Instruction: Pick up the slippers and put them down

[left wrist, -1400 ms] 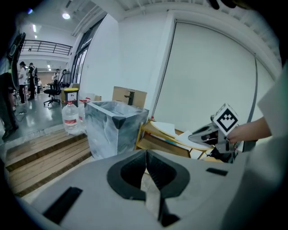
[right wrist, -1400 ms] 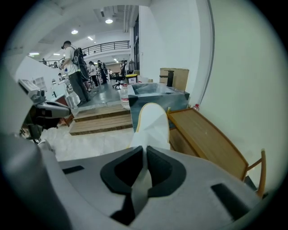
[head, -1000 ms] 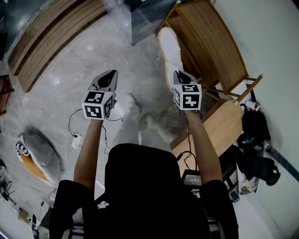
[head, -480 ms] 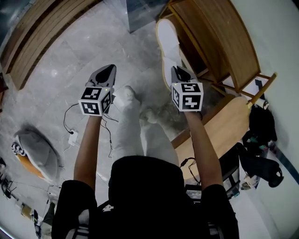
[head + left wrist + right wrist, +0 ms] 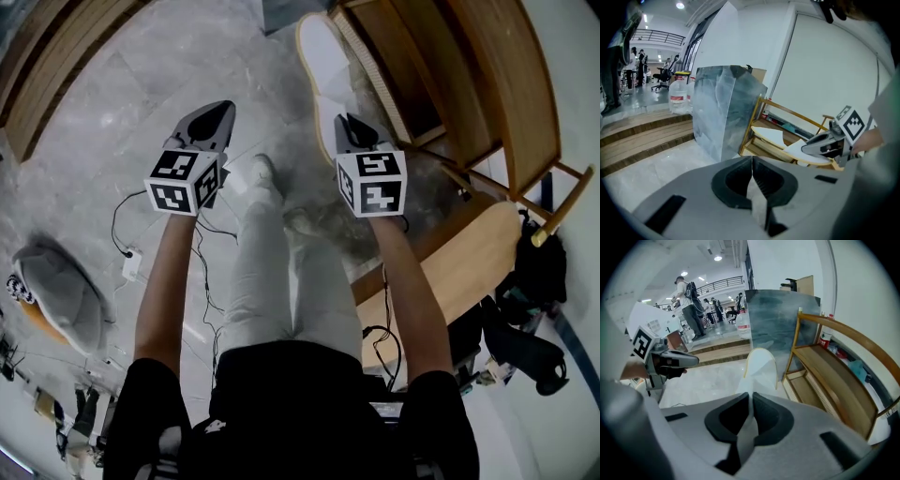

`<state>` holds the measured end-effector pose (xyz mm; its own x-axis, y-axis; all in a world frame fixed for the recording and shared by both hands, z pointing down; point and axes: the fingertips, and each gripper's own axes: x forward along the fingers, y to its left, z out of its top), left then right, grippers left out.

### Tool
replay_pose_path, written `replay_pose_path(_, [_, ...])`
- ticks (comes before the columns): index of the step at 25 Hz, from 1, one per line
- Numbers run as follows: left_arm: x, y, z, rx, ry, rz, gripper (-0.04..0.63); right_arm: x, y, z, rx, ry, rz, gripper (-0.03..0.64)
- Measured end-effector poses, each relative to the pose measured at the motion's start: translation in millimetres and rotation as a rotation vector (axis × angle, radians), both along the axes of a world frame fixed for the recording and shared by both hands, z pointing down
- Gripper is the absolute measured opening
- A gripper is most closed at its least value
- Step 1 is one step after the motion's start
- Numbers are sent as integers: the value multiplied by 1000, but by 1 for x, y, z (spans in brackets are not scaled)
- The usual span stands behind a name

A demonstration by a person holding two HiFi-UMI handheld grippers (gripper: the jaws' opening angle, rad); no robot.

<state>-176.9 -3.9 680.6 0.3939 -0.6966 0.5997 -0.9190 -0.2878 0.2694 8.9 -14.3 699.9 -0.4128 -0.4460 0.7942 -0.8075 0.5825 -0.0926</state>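
Two white slippers with tan rims lie end to end by the low wooden rack: one (image 5: 322, 58) farther off, one (image 5: 330, 131) nearer. In the right gripper view a white slipper (image 5: 760, 366) lies straight ahead on the floor. My right gripper (image 5: 351, 127) (image 5: 751, 398) hovers just over the nearer slipper, shut and empty. My left gripper (image 5: 214, 118) (image 5: 751, 159) hangs over bare floor to the left, shut with nothing between its jaws. From the left gripper view both slippers (image 5: 772, 136) show beside the right gripper (image 5: 825, 144).
A wooden rack (image 5: 450, 84) stands at the right, a grey translucent box (image 5: 724, 108) behind it, wooden steps (image 5: 56, 56) at far left. The person's white shoes (image 5: 262, 173) stand between the grippers. A cable with adapter (image 5: 129, 267), a grey cushion (image 5: 52, 295) and black bags (image 5: 534, 272) lie around.
Both grippers have come down together toward the floor as the person bends forward. Their jaws have stayed shut, and the slippers have not moved.
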Motion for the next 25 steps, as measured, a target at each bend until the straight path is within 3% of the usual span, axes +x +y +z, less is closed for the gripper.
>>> replay_pose_path(5, [1,-1,57,-31,-24,10,6,0,2,51,-20,1,-18,18])
replay_pose_path(14, [-7,-23,141,-1,-33,1,6,-8,-5,145,-41,-45,13,18])
replay_pose_path(25, [-21,-28,250,3,-61,14,6,-18,-12,248,-35,-30,-11,18])
